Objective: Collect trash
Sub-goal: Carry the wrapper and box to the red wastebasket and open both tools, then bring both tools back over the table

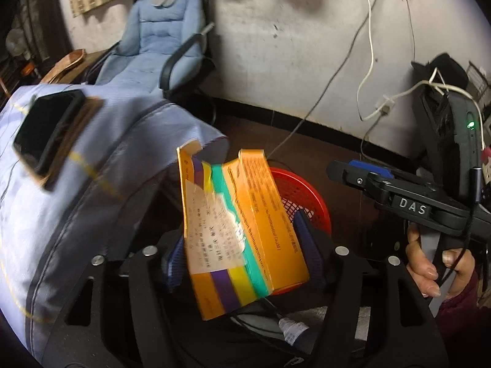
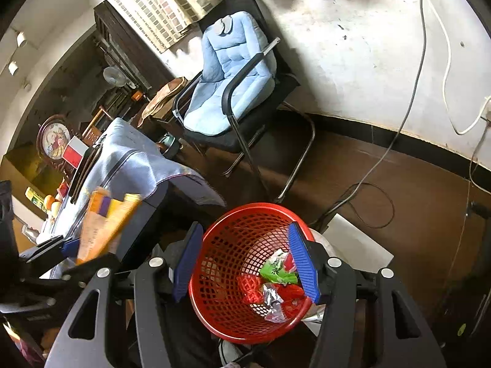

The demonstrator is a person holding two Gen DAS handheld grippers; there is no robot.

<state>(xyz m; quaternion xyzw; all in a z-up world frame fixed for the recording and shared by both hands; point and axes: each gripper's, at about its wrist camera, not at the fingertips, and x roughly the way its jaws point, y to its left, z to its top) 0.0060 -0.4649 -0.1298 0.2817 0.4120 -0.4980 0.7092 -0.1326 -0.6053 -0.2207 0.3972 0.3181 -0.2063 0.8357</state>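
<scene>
My left gripper (image 1: 242, 245) is shut on an orange cardboard box (image 1: 242, 224) with purple, yellow and teal stripes and a white label, held in the air beside the table edge. Behind the box stands a red mesh basket (image 1: 302, 196). In the right wrist view my right gripper (image 2: 245, 263) is open, its blue pads either side of the red basket (image 2: 227, 312) below it. The basket holds a green wrapper (image 2: 276, 271), red netting and a foil wrapper. The orange box (image 2: 101, 224) and left gripper show blurred at left. My right gripper shows in the left view (image 1: 356, 174).
A table under a light blue cloth (image 1: 92, 159) carries a black phone on a notebook (image 1: 49, 128). A chair with a blue cushion (image 2: 230, 86) stands by the white wall. Cables (image 2: 368, 202) trail over the brown floor. A white sheet (image 2: 356, 239) lies beside the basket.
</scene>
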